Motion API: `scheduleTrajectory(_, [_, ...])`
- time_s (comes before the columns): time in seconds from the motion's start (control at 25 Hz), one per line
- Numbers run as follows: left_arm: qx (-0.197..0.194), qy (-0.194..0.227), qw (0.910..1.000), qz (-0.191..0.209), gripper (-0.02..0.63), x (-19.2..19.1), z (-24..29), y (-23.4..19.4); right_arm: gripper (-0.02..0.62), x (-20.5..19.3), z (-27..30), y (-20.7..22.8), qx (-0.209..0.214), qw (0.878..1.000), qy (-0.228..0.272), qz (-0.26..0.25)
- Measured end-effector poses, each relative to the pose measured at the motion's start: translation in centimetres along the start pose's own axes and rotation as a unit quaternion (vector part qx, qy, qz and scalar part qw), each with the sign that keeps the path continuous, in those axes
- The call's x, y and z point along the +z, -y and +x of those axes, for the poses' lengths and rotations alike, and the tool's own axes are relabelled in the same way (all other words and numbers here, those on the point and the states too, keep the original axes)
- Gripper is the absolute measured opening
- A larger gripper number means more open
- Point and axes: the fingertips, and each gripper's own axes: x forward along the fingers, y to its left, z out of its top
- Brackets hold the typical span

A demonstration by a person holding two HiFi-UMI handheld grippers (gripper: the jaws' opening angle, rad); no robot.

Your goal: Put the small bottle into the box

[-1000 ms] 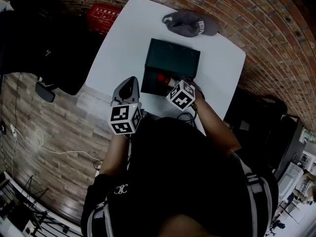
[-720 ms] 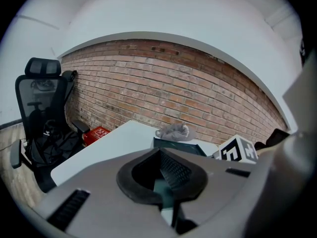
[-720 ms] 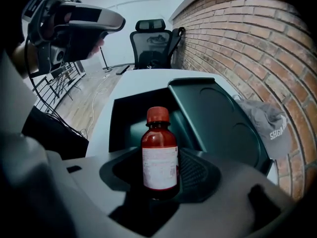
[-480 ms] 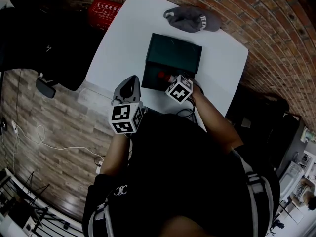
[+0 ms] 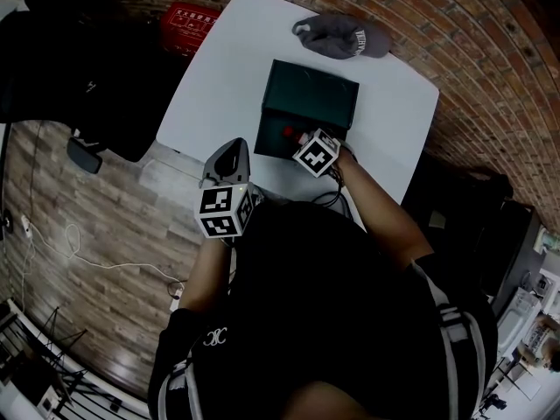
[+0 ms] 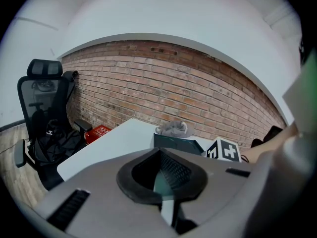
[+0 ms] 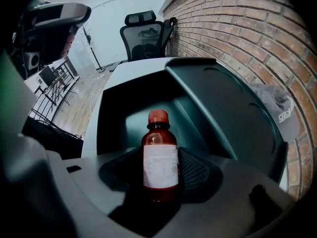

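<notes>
Right claw (image 7: pixel 160 175) is advancing from the desk (image 5: pixel 226 66) front and is now hanging over the open box (image 5: pixel 308 103). Item: small bottle (image 7: pixel 160 155), brown, red cap, white label. We are clamping it by the lower body, cap pointing outward, above the box's cavity and not yet resting inside. We are judging it light, rigid, smooth-walled and possibly breakable, with the labelled waist offering the surest hold. Left claw (image 6: pixel 166 182) is staying clenched, empty, near the desk's front edge.

Glossy bottle (image 7: pixel 160 167), matt box (image 7: pixel 233 113), cloth cap (image 5: pixel 341 38)
</notes>
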Motion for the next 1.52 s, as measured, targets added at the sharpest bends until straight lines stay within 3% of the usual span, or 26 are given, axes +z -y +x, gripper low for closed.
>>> scheduleTrajectory(0.36, [-0.01,0.005,0.9999,0.009,0.012,0.3,-0.2,0.4,0.233,1.8,-2.8,0.1,-0.015,0.999,0.041,0.008])
scheduleTrajectory(0.6, [-0.024,0.004,0.9996,0.016,0.012,0.5,0.0,1.4,0.23,4.7,-6.6,0.6,-0.019,0.987,0.149,0.064])
scheduleTrajectory(0.68, [-0.029,0.009,0.9993,0.02,0.012,1.0,0.2,1.8,0.176,5.6,-8.4,1.1,-0.04,0.978,0.192,0.074])
scheduleTrajectory(0.8, [-0.032,0.012,0.9991,0.027,0.012,1.2,0.4,2.4,0.07,6.6,-11.6,2.2,-0.086,0.959,0.257,0.086])
scheduleTrajectory(0.88, [-0.033,0.014,0.9989,0.03,0.012,1.4,0.5,2.7,0.044,7.0,-14.0,2.5,-0.105,0.945,0.292,0.104])
scheduleTrajectory(1.2, [-0.047,0.031,0.9975,0.042,0.012,3.5,1.1,4.8,0.029,7.3,-24.2,5.0,-0.17,0.875,0.425,0.159])
scheduleTrajectory(1.4, [-0.063,0.048,0.9954,0.054,0.012,5.4,1.7,6.9,0.029,6.7,-29.9,5.3,-0.123,0.818,0.519,0.214])
scheduleTrajectory(1.52, [-0.075,0.056,0.994,0.058,0.012,6.4,1.6,8.4,0.029,5.9,-33.0,5.7,-0.174,0.802,0.535,0.2])
